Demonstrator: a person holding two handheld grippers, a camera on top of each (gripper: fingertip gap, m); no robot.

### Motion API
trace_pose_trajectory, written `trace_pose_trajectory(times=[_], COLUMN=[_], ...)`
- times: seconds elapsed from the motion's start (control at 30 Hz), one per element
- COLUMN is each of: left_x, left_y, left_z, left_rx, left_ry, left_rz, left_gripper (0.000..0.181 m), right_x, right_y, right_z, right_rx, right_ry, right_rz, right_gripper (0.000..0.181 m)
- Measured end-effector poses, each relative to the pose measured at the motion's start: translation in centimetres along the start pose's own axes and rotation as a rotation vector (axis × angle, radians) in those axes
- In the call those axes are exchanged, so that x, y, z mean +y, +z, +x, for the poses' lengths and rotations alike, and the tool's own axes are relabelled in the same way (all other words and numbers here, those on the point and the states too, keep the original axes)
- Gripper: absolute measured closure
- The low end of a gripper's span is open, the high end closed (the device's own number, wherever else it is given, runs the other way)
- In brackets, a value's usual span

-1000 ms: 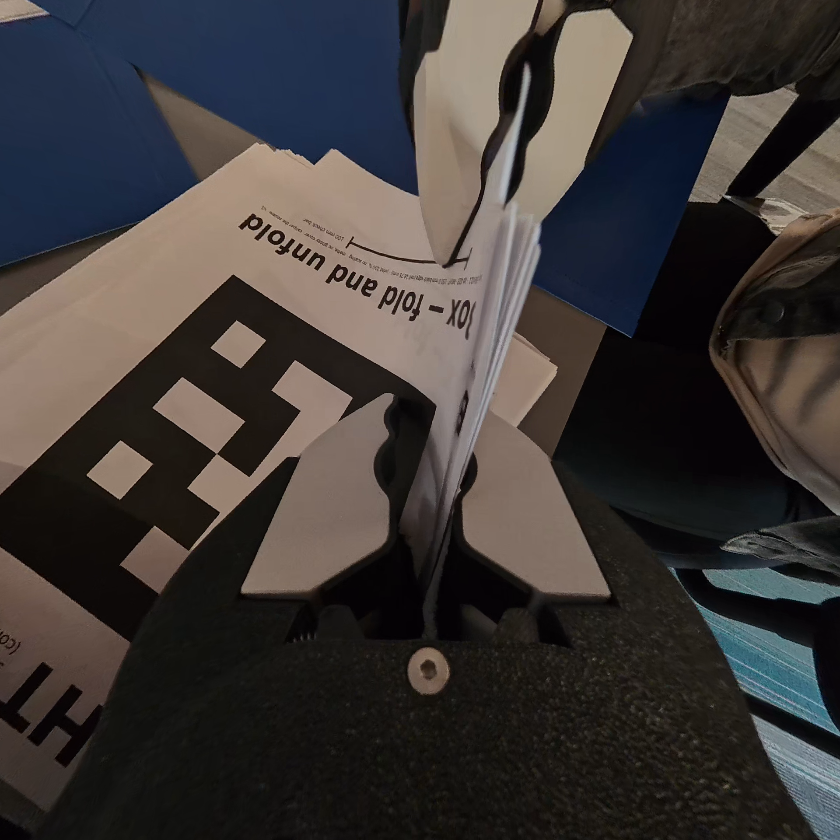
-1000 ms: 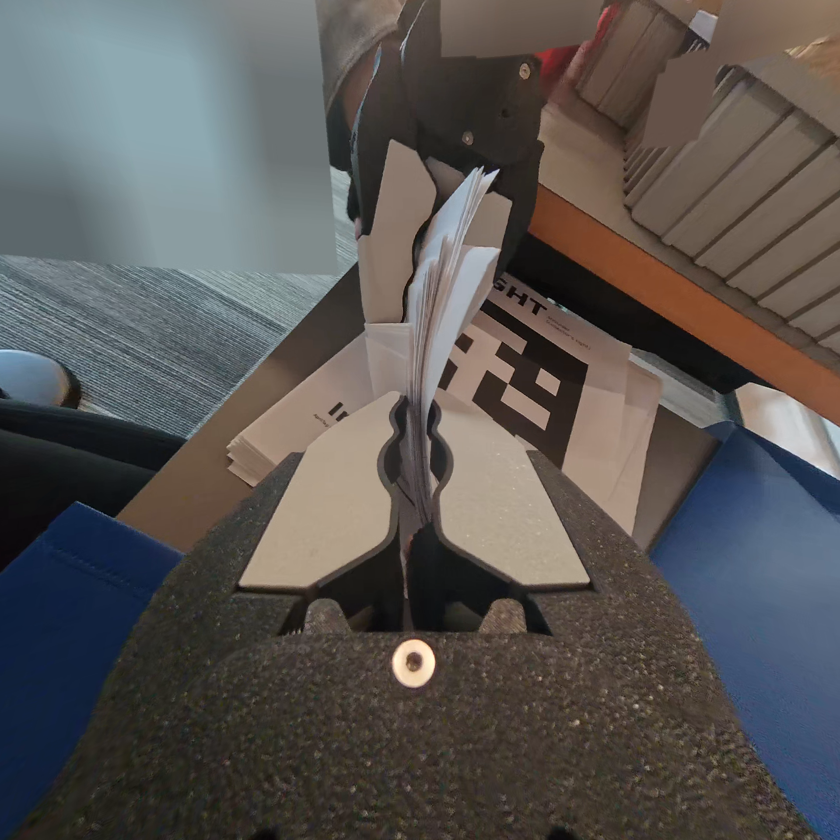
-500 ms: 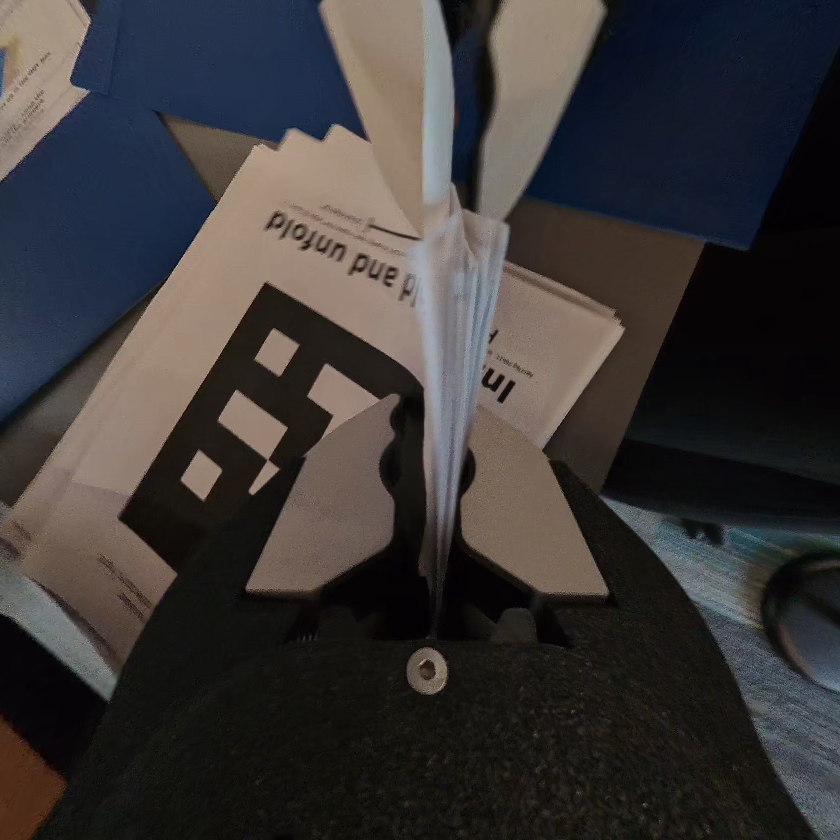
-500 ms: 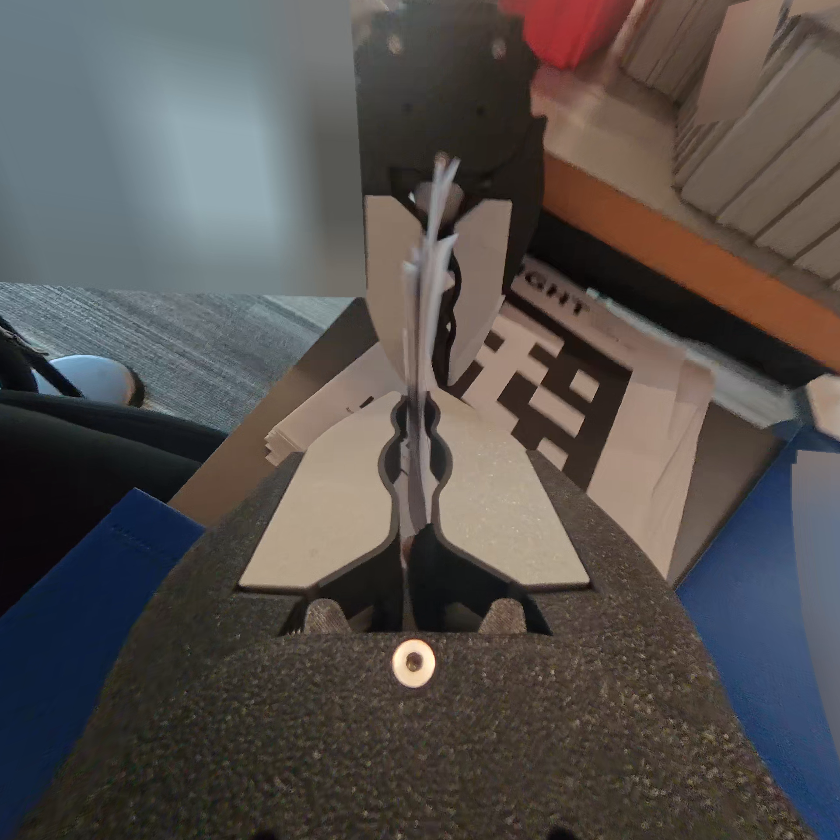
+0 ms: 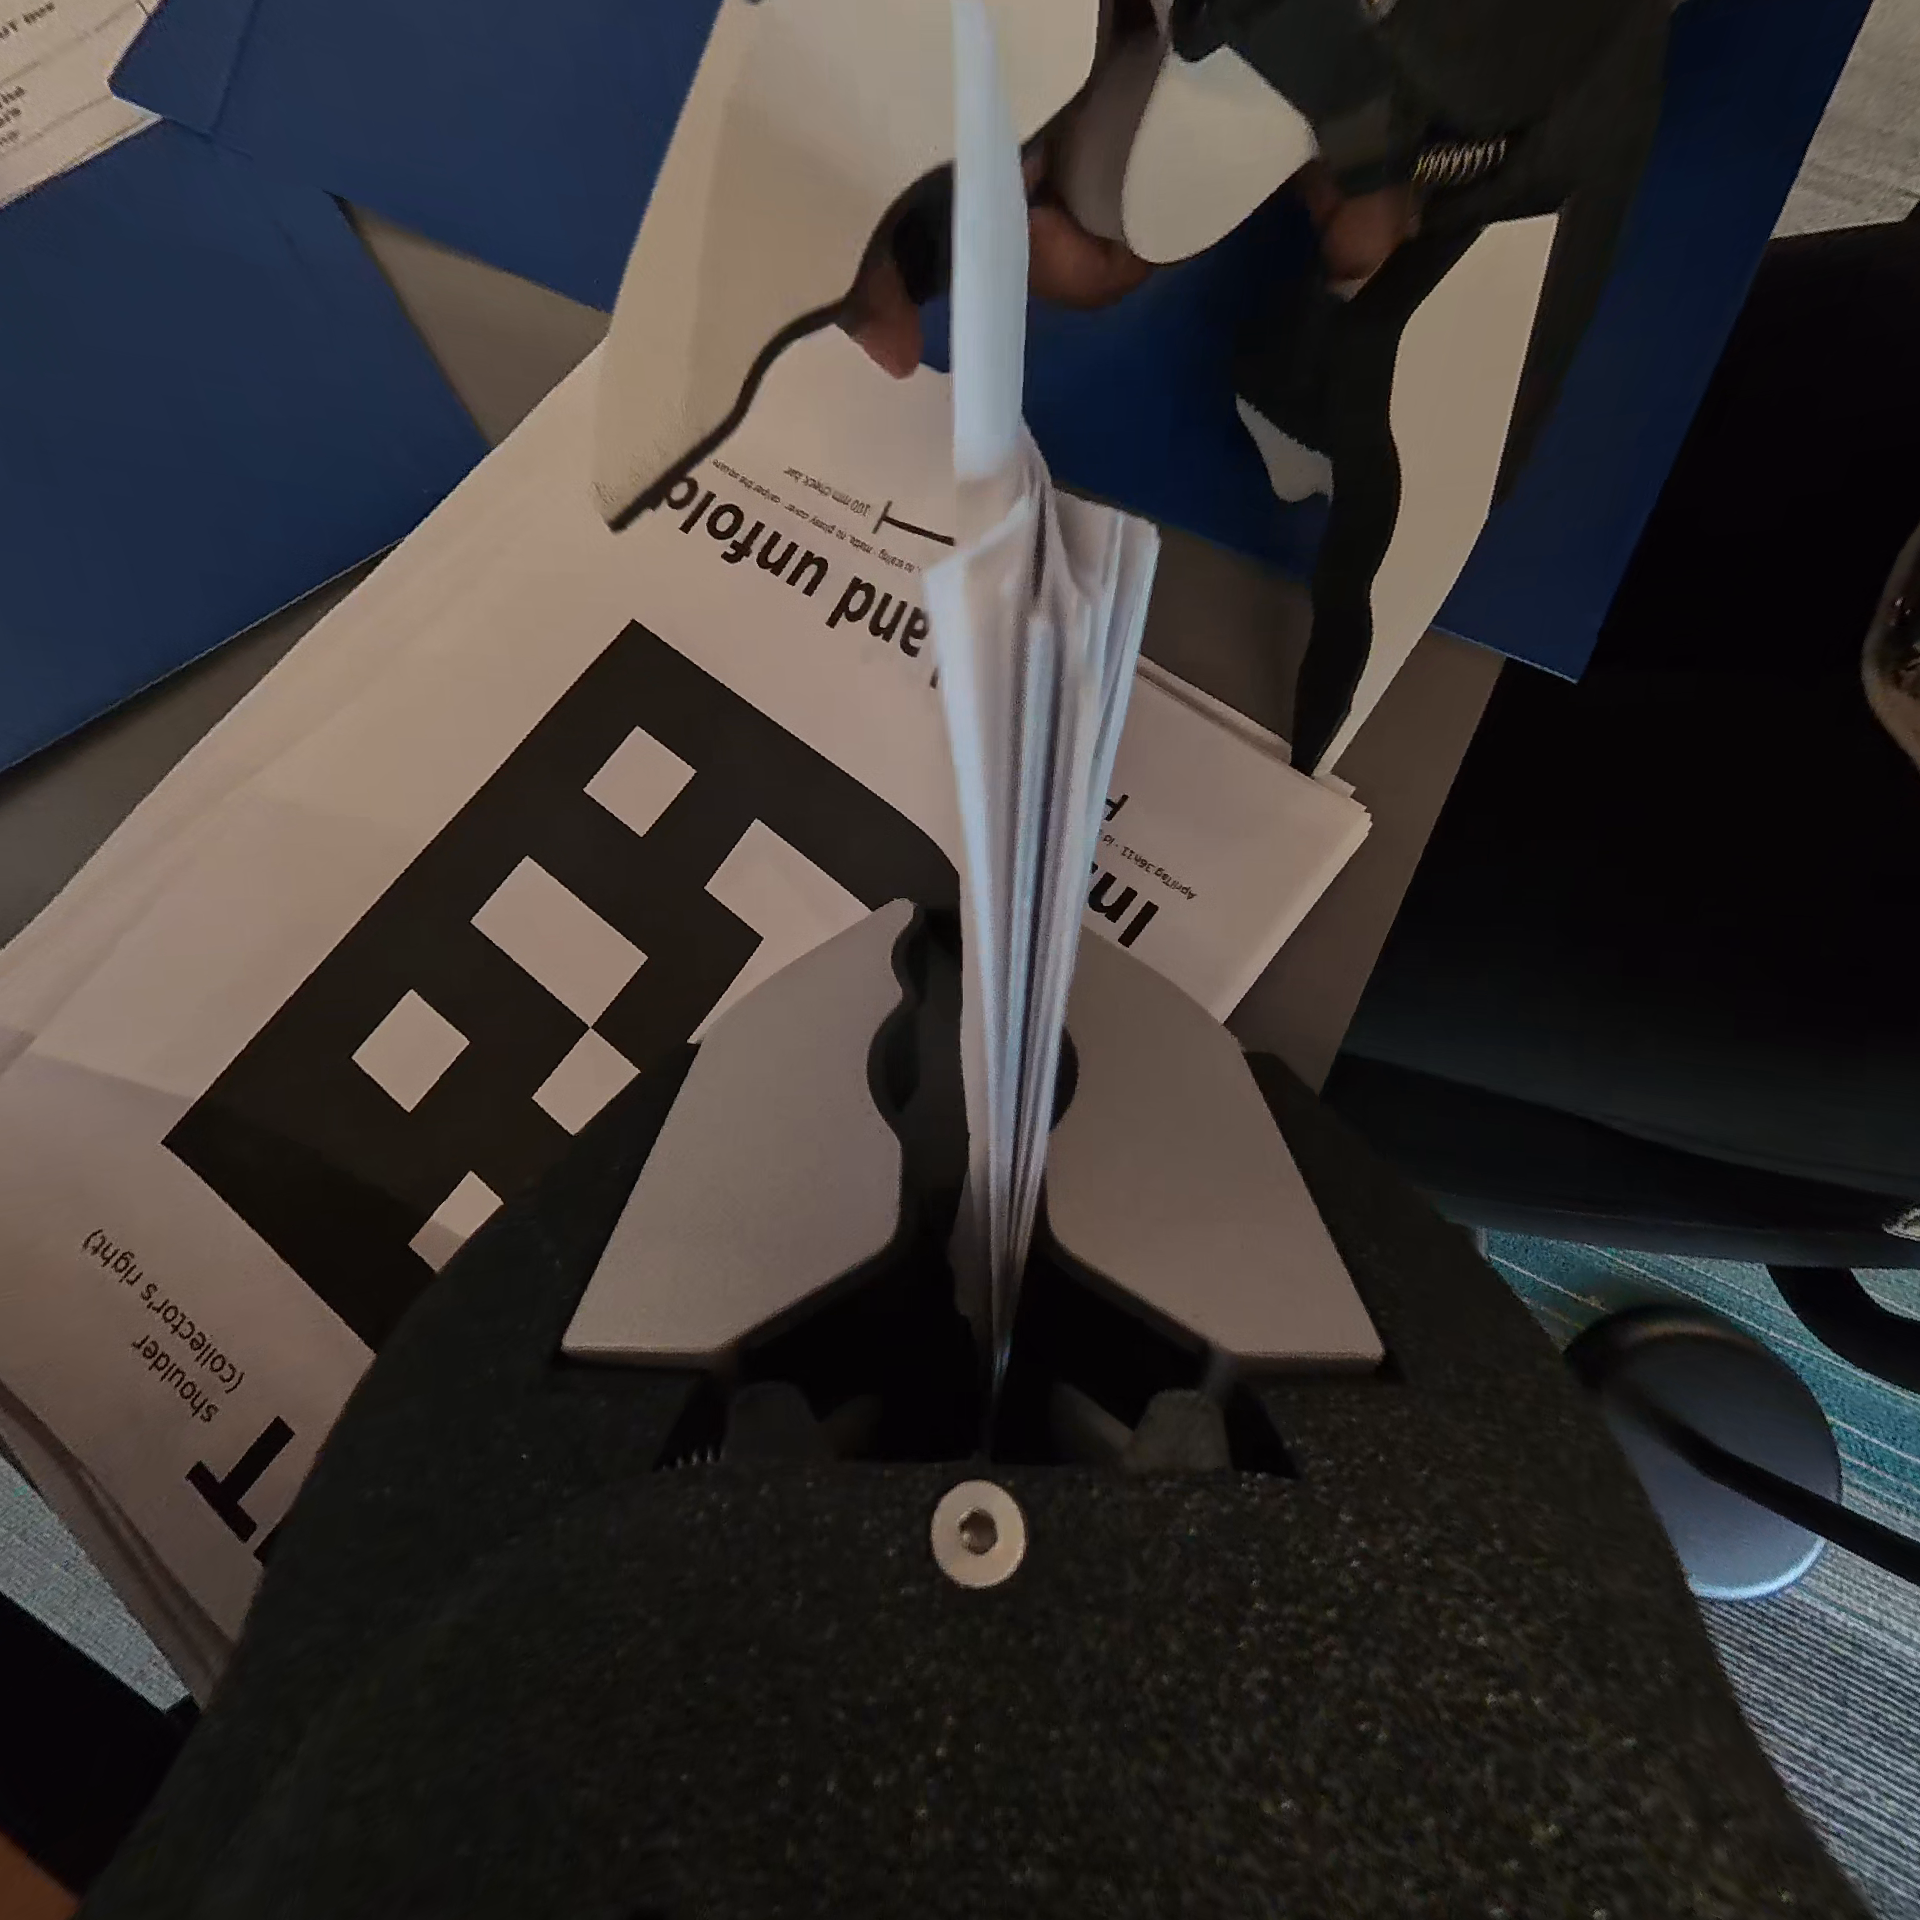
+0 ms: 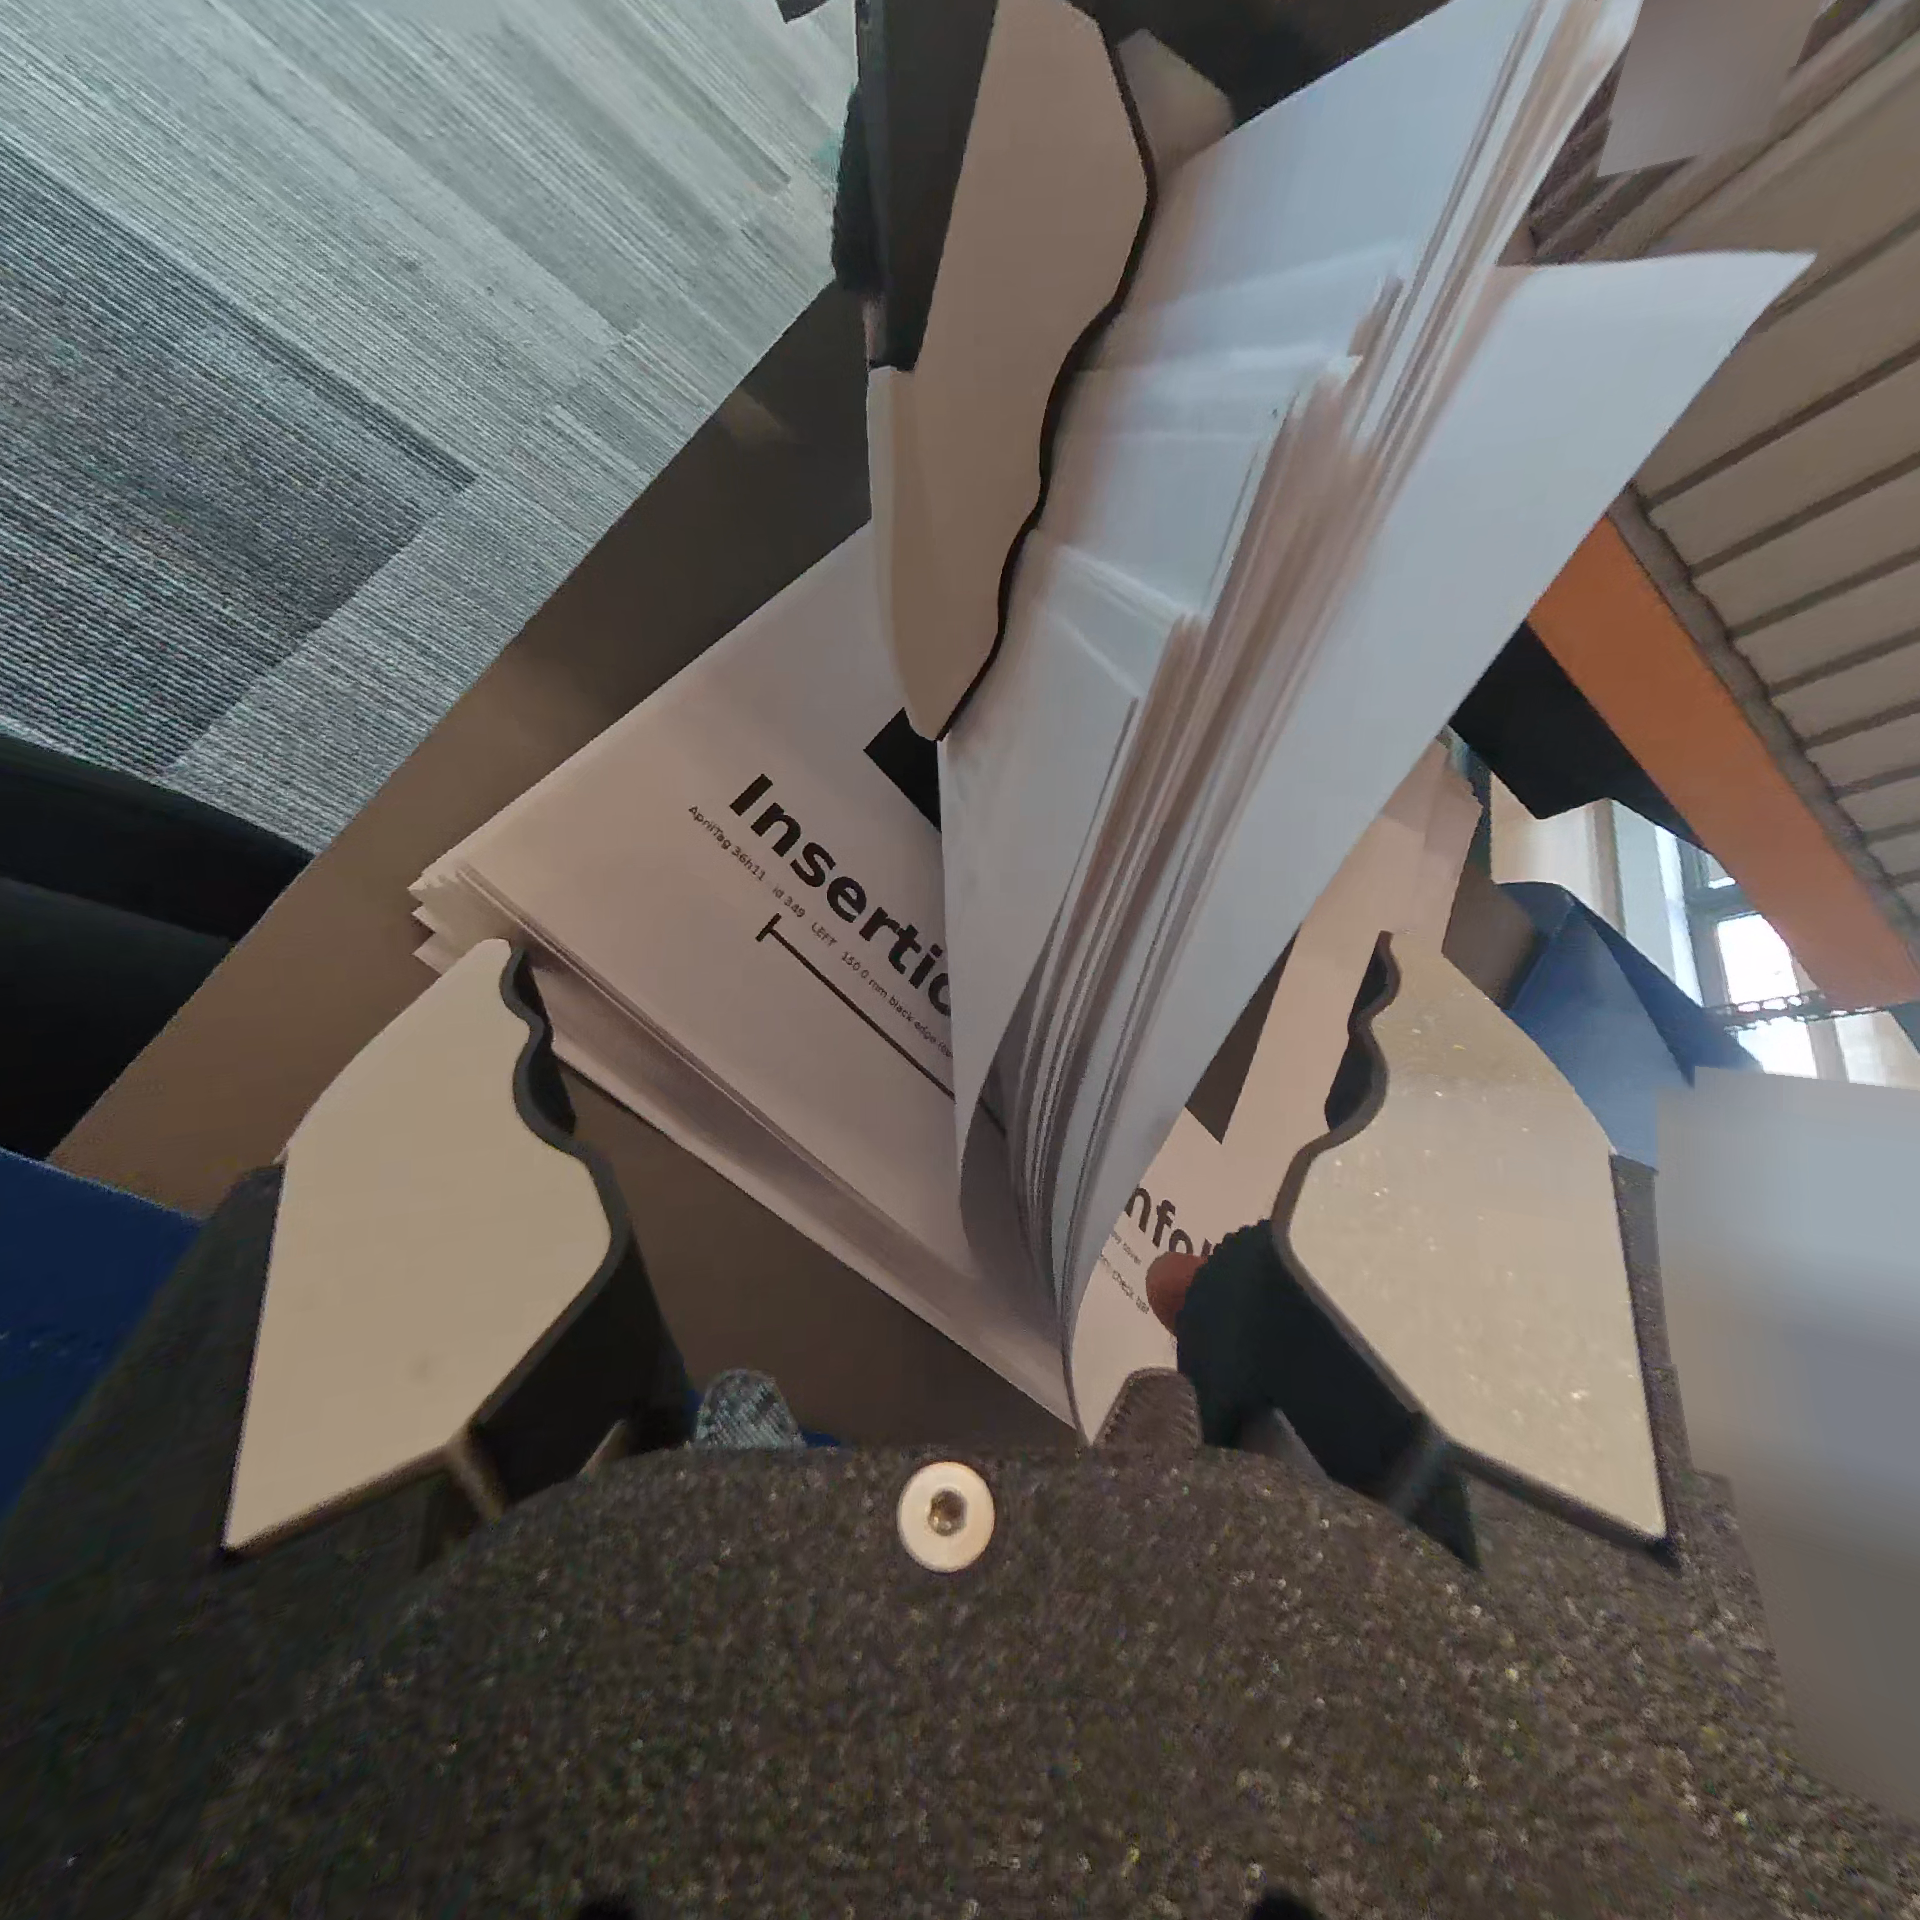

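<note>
The sheaf [image 5: 1023,883] of white sheets stands on edge between the left gripper [image 5: 987,971] fingers, which pinch it tight; a second ago both grippers clamped it, and now only this one does. The right gripper [image 6: 940,1039] has let go since then: its two pale fingers [image 6: 416,1226] stand wide apart, and the sheaf's free end [image 6: 1195,727] fans loose in the gap between them, touching neither that I can see. In the left wrist view the right gripper [image 5: 1003,499] hangs at the top, jaws parted, the sheaf's far end between them.

Counted, left to right in the left wrist view: two blue folders, one [image 5: 156,416] at the left and one [image 5: 1662,312] at the upper right (a third blue piece at the top may be part of either); one stack [image 5: 416,831] of printed paper lying flat on the grey table [image 5: 62,831]; one held sheaf; one round chair foot [image 5: 1714,1455] on the carpet [image 5: 1818,1714]. How many sheets the sheaf holds cannot be told.

The stack's top page bears a black-and-white square marker and lines of black print.
</note>
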State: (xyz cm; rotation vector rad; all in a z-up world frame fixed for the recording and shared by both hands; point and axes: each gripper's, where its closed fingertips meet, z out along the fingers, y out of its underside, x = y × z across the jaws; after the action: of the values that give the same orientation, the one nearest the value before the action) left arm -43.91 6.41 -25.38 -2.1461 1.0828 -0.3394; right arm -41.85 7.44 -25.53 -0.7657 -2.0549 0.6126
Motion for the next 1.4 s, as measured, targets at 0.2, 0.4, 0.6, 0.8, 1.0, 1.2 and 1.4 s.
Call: trace_pose_trajectory(times=[0.2,0.4,0.6,0.8,1.0,1.2,1.4], left_x=[0.2,-0.1,0.0,0.0,1.1,0.6,0.4], left_y=[0.1,-0.2,-0.1,-0.1,0.9,0.3,0.1], left_z=[0.2,0.0,0.4,0.9,1.7,-0.4,-0.4], left_rx=[0.016,0.054,0.097,0.125,0.075,-0.032,-0.010], left_ry=[-0.011,-0.098,-0.140,-0.133,0.059,0.009,-0.027], left_rz=[-0.005,0.032,0.030,0.030,-0.070,-0.031,-0.014], left_gripper=[0.163,0.164,0.159,0.153,0.122,0.171,0.169], right_x=[-0.8,-2.0,-1.9,-1.8,-1.5,-2.6,-0.3], right_y=[-0.7,-2.6,-2.7,-2.6,-2.4,-3.1,-0.7], right_z=[0.6,2.1,2.2,1.8,1.5,1.5,0.2], right_rx=[-0.055,-0.065,-0.063,-0.106,-0.160,-0.126,-0.041], right_ry=[0.102,0.196,0.165,0.162,0.201,0.206,0.037], right_rz=[0.069,0.231,0.248,0.238,0.218,0.282,0.030], right_gripper=[0.056,0.140,0.168,0.170,0.172,0.085,0.038])
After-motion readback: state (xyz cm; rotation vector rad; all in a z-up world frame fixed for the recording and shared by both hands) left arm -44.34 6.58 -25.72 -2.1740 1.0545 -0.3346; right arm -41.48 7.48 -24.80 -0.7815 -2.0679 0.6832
